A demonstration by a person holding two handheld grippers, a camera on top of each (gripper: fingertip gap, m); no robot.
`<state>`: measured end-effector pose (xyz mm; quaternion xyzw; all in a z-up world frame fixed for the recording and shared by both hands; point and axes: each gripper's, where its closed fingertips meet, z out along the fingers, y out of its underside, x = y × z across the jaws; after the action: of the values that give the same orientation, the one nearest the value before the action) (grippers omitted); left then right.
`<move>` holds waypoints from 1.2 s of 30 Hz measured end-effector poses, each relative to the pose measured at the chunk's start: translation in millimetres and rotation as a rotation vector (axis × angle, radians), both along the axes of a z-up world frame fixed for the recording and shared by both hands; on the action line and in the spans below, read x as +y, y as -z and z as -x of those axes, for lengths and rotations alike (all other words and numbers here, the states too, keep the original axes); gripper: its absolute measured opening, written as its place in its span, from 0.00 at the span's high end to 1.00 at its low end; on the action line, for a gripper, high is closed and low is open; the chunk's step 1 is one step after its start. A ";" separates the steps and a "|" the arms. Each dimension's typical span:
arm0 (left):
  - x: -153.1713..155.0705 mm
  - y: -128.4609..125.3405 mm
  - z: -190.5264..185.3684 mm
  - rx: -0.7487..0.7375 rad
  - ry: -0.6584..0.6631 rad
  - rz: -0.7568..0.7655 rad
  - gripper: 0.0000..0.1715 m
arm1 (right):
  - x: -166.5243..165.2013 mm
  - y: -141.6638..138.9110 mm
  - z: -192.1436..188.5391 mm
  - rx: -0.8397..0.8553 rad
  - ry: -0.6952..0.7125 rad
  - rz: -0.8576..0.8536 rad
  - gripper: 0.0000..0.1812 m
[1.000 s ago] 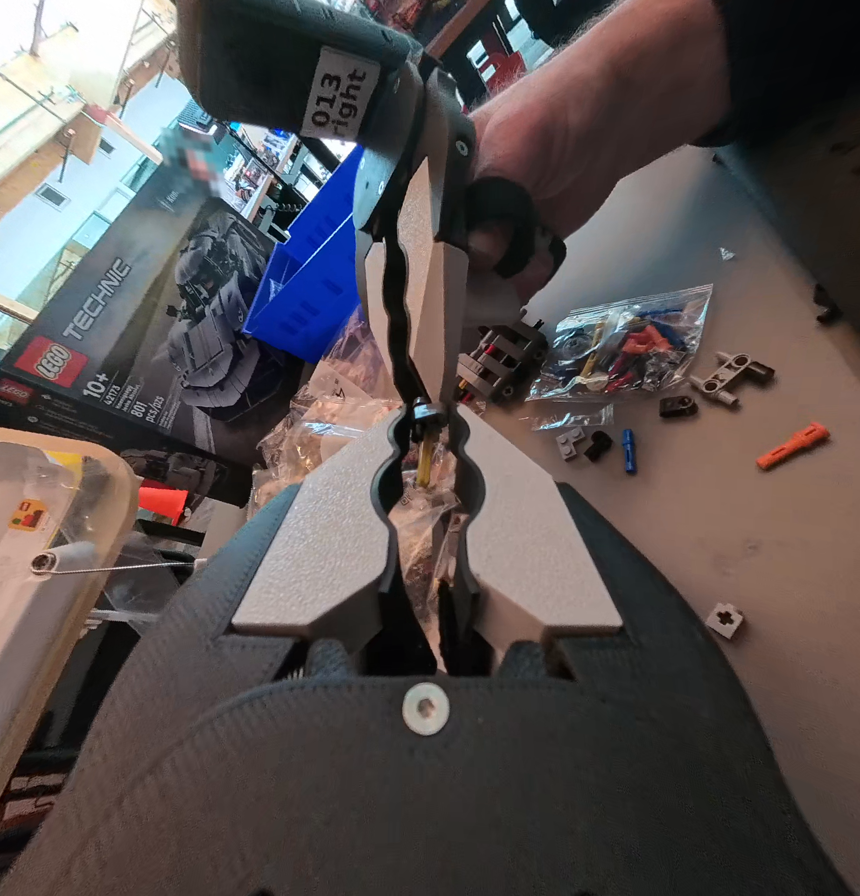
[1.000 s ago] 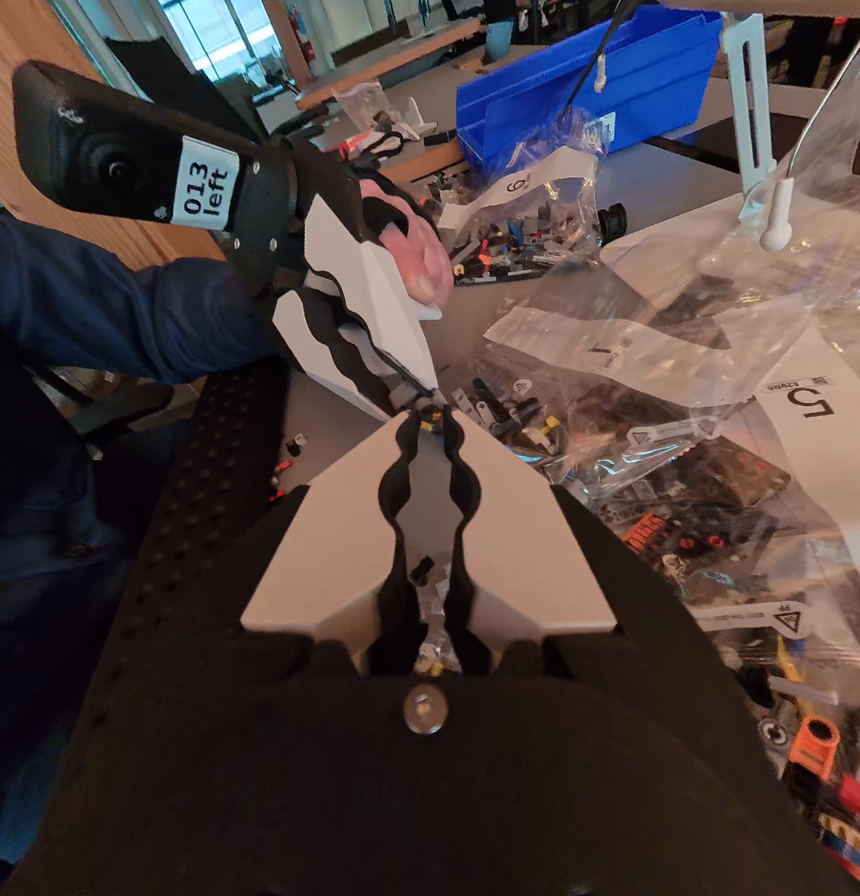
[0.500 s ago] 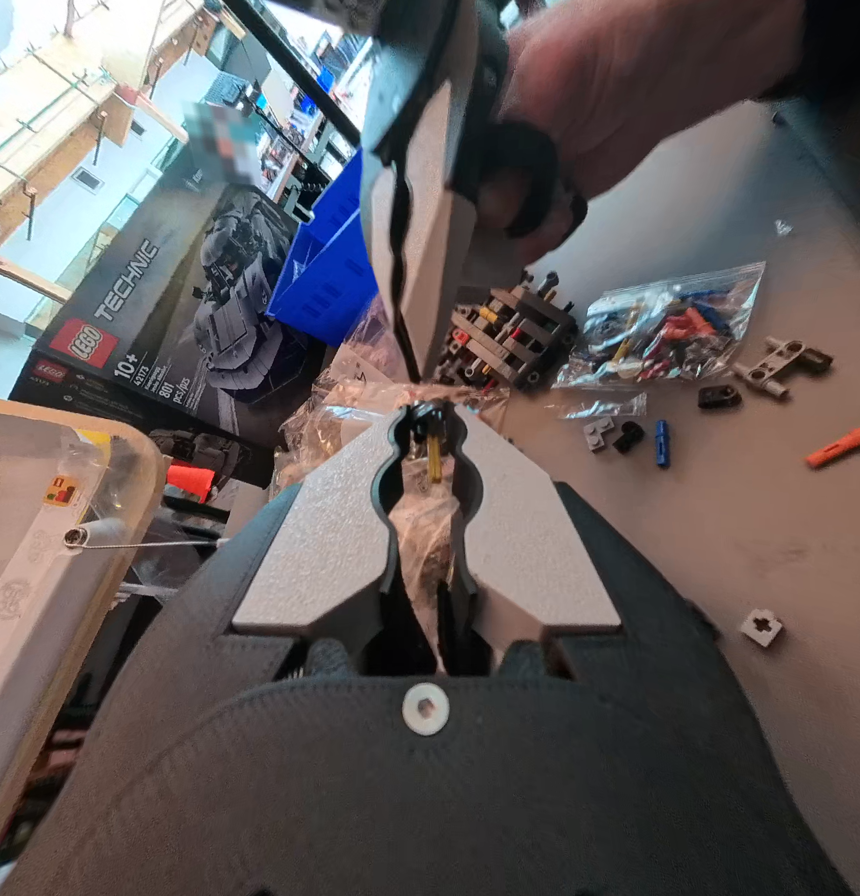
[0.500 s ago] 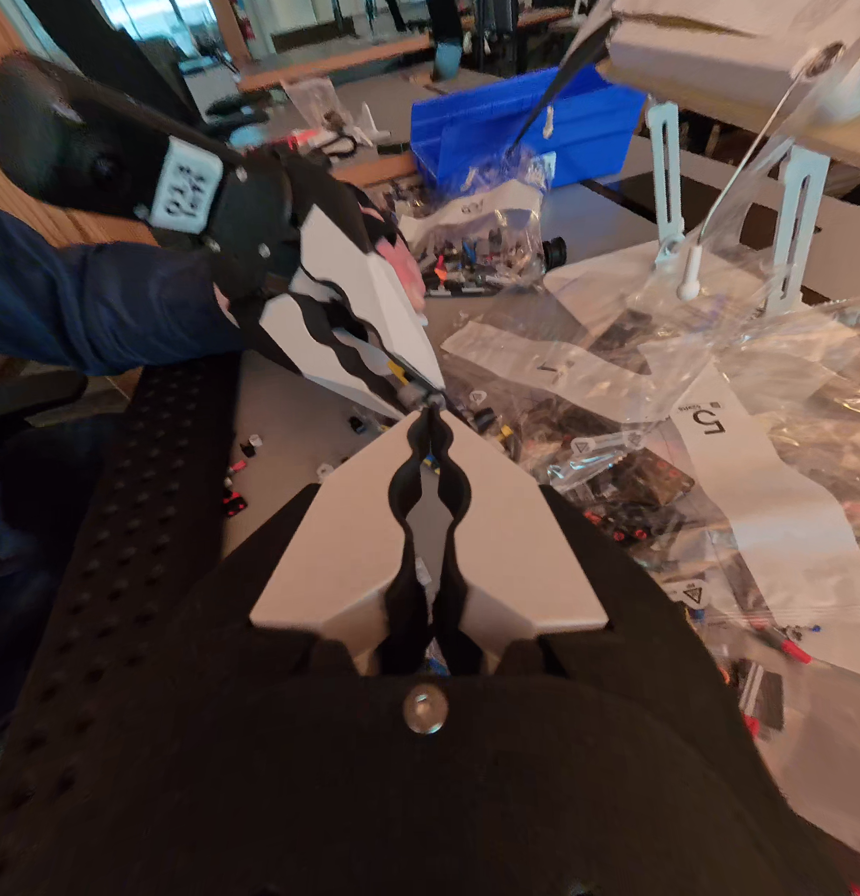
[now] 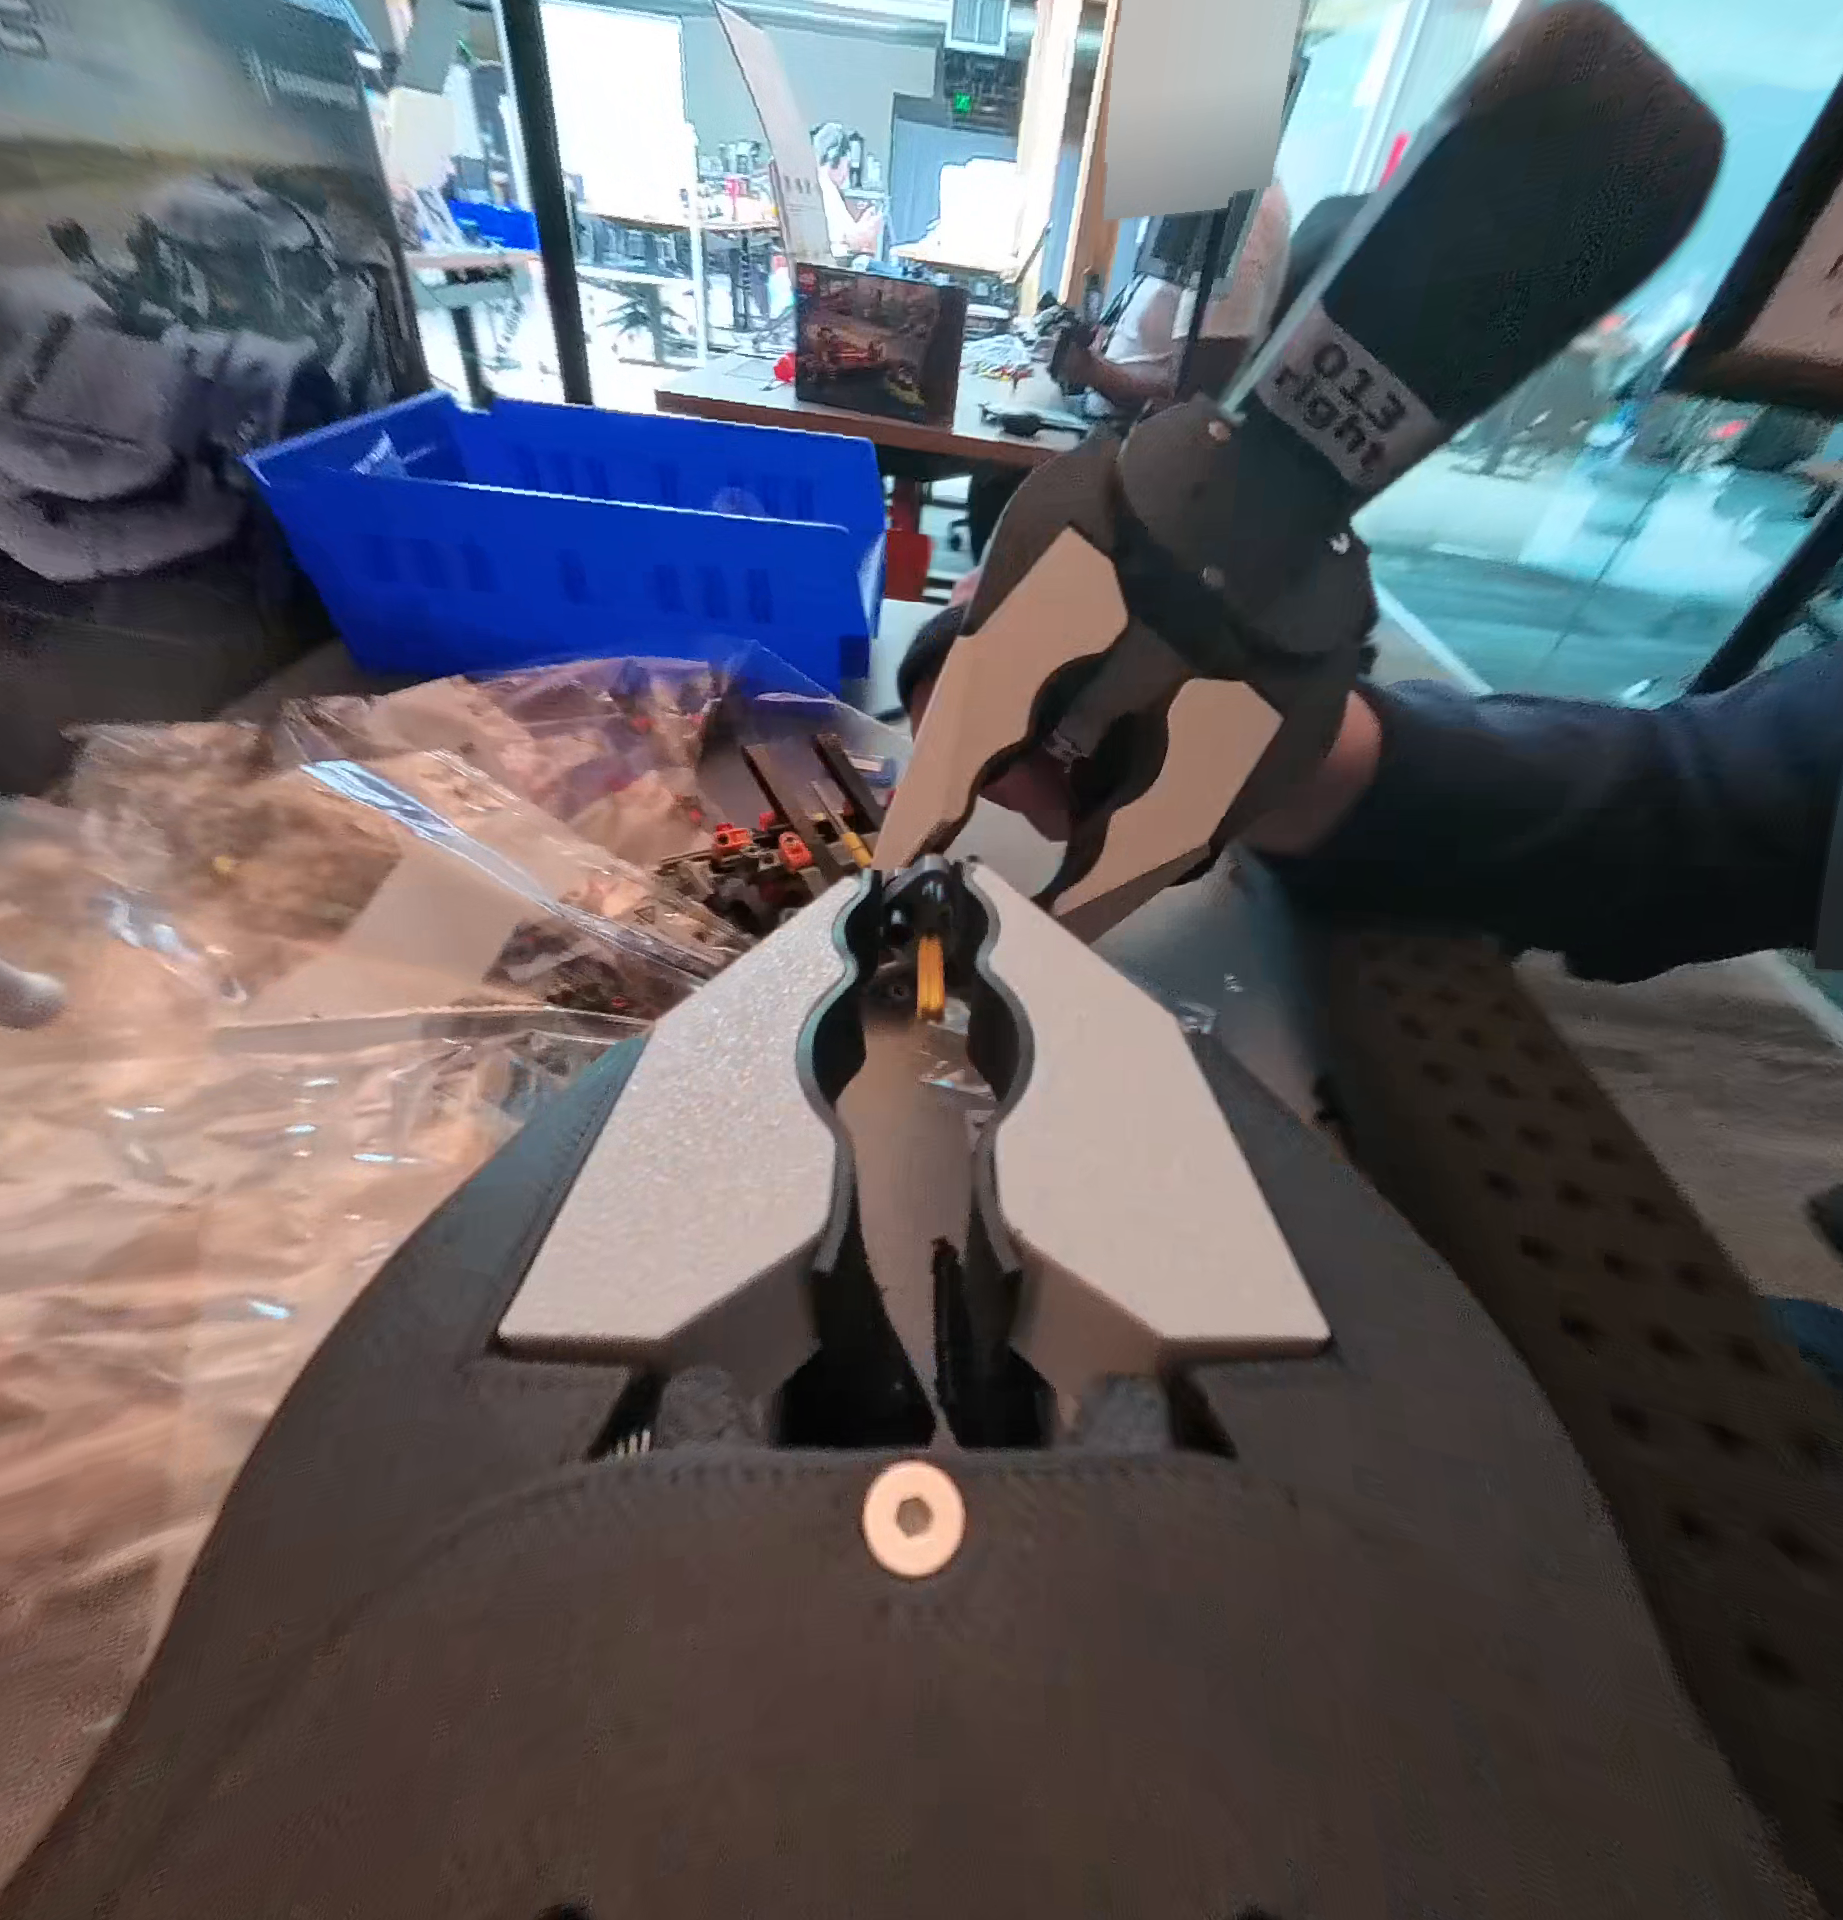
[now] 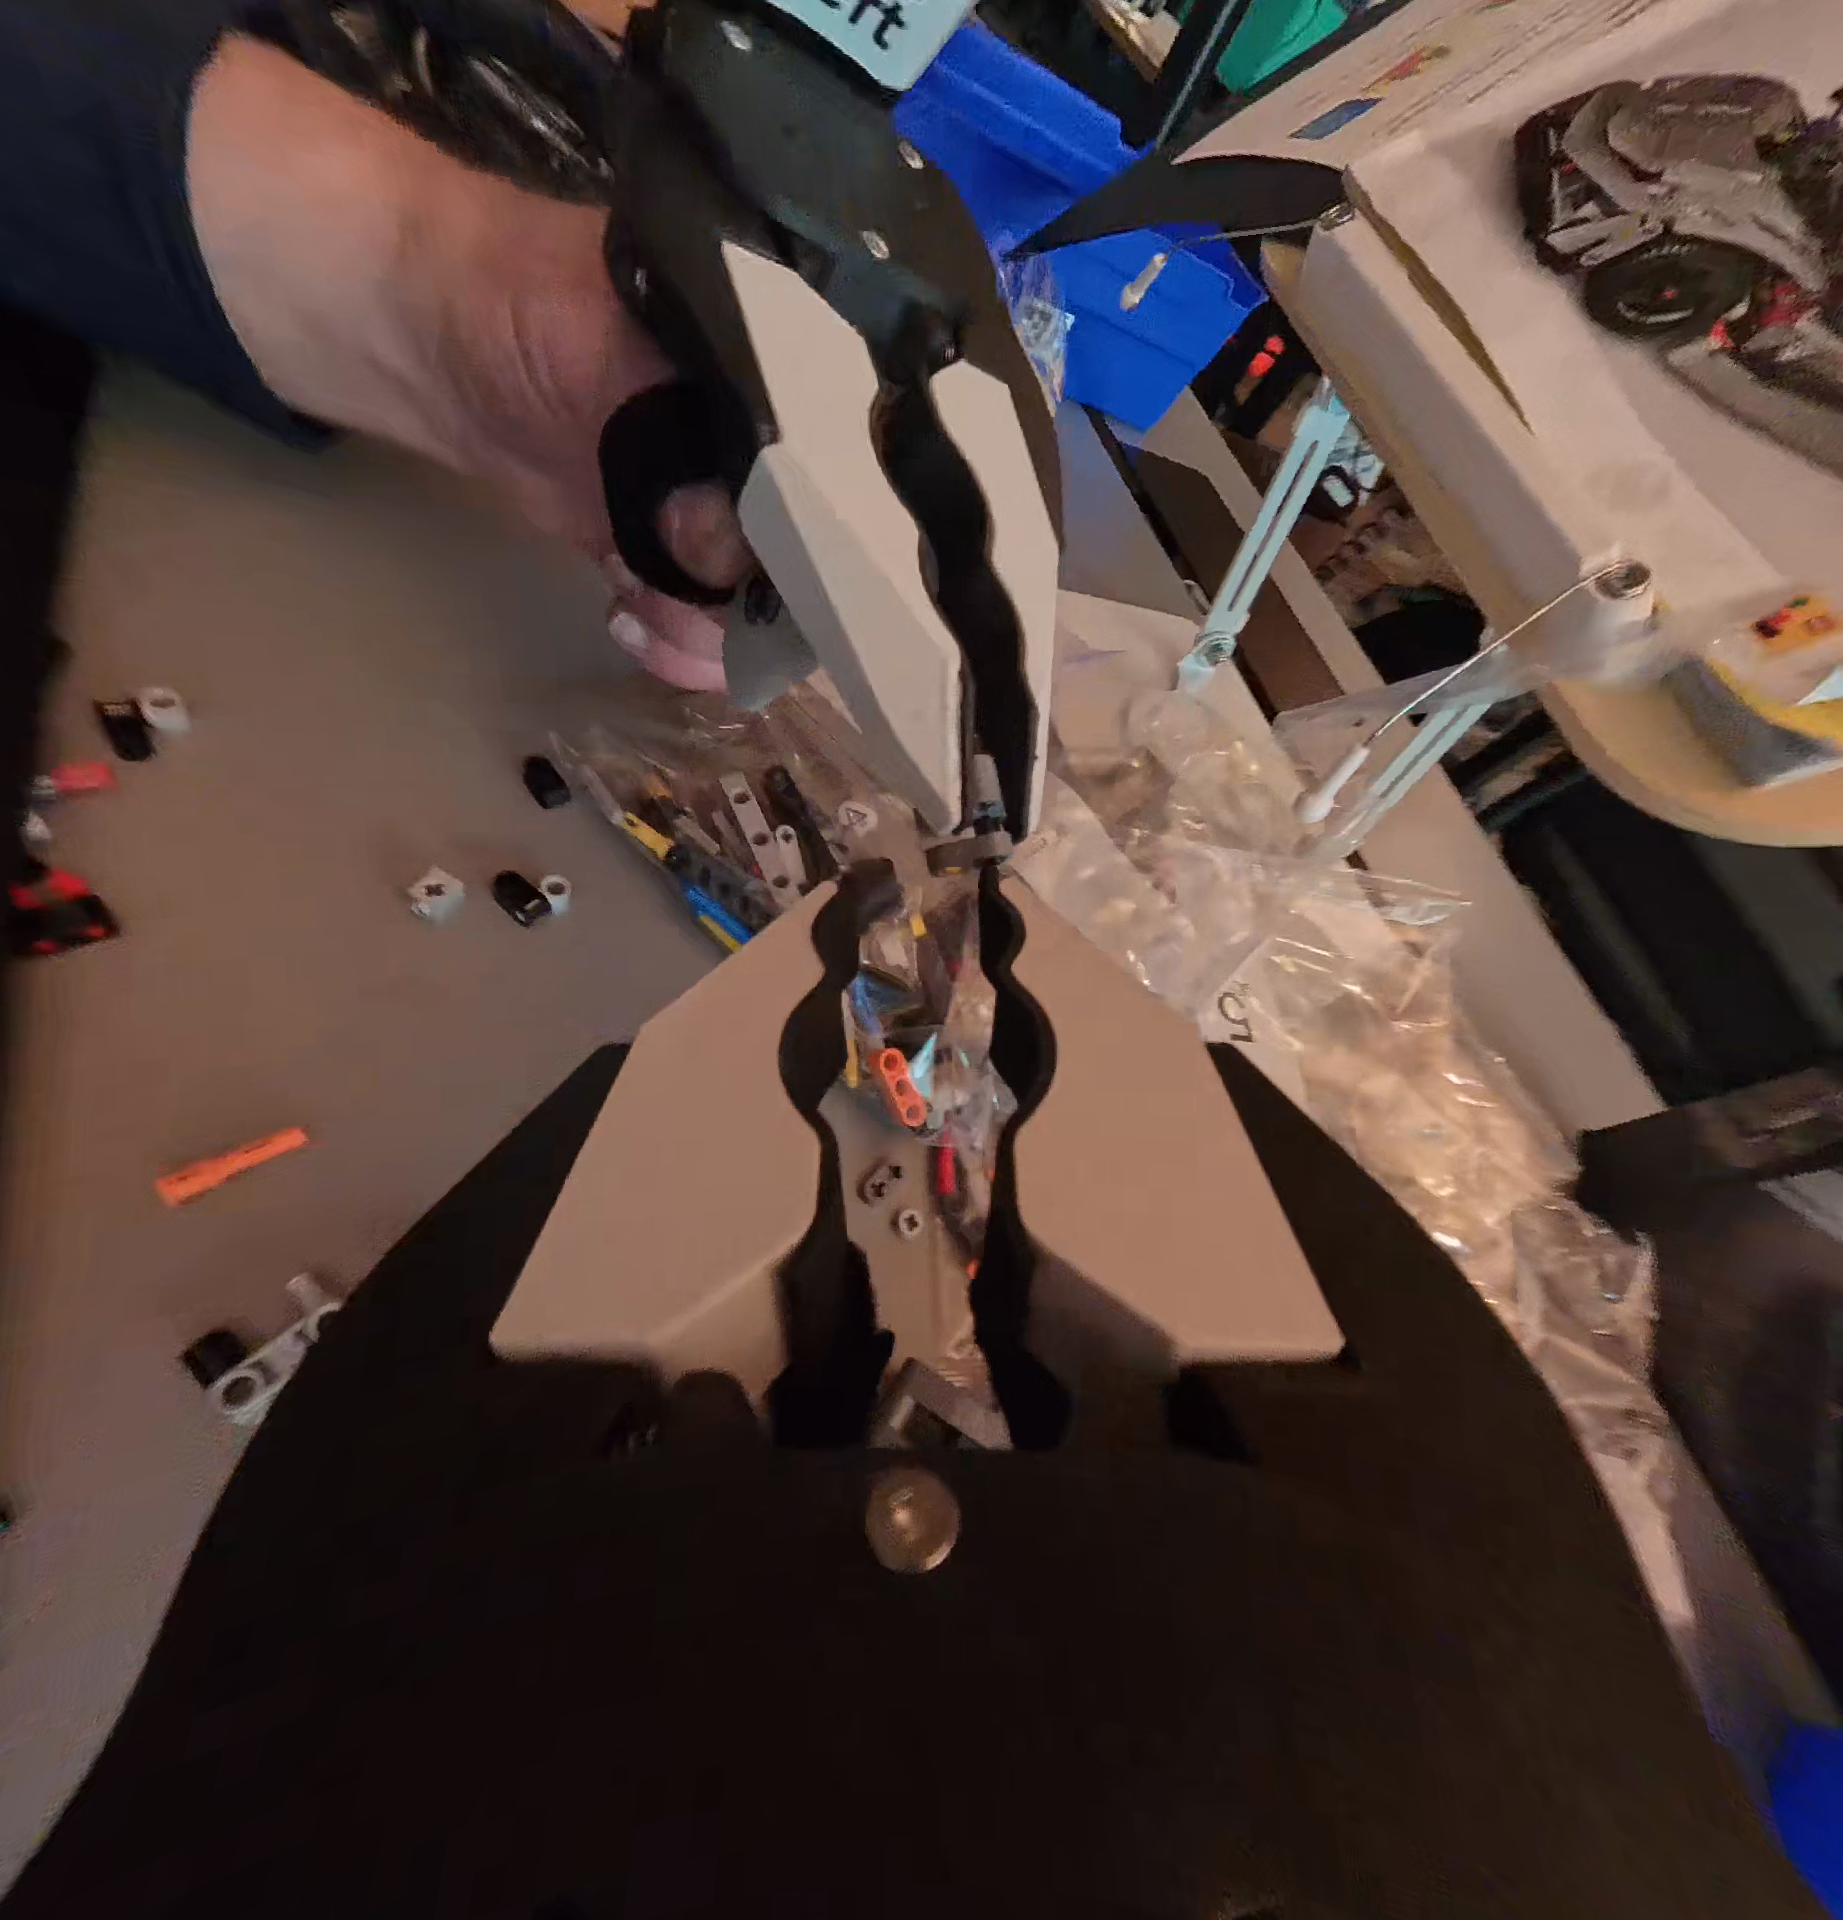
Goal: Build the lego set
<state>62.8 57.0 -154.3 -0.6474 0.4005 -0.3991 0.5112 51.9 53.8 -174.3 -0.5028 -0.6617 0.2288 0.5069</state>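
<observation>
Lego piece under work: a small black connector (image 5: 922,902) with a yellow axle (image 5: 929,985) projecting from it, pinched at the very tips of the left gripper (image 5: 919,906). Its jaws are closed on this part; the wavy gap behind the tips stays clear. All places below are given relative to this held part.

Left of it in the left wrist view lie clear plastic bags (image 5: 304,935) of loose parts, and behind them a blue bin (image 5: 584,561). Half a second ago the printed set box filled that side; now the view has swung level and only a blurred box (image 5: 169,312) edge shows at far left. Just behind the held part sits the dark partly built assembly (image 5: 792,821), with red pins, on the table.

Right of it, the right gripper (image 5: 974,883) has changed markedly: a second ago its jaws were shut and met the part from above; now they stand spread apart, one fingertip just beside the black connector, the other clear of it.

In the right wrist view the right gripper (image 6: 922,883) shows a wide gap holding nothing, a bag of small parts (image 6: 917,1049) visible through it. The left gripper (image 6: 984,821) comes down from above, gripping the part just beyond. Far left, an orange piece (image 6: 231,1164) lies on the grey table (image 6: 325,935).
</observation>
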 end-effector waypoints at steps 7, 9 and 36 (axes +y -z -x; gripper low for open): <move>-1.9 -8.3 -0.5 -0.148 0.062 0.158 0.94 | 4.9 -9.5 0.0 -0.007 0.075 -0.198 0.89; -0.3 -9.3 0.3 -0.180 0.065 0.198 0.94 | 5.6 -8.1 0.9 -0.016 0.084 -0.215 0.88; -35.5 116.2 13.6 0.713 0.186 0.064 0.85 | -12.8 72.9 -16.9 -0.340 -0.092 0.278 0.89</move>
<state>49.3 21.5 -270.5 -0.7221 0.5980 -0.2053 0.2806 68.9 40.9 -247.2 -0.5685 -0.7219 0.2527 0.3031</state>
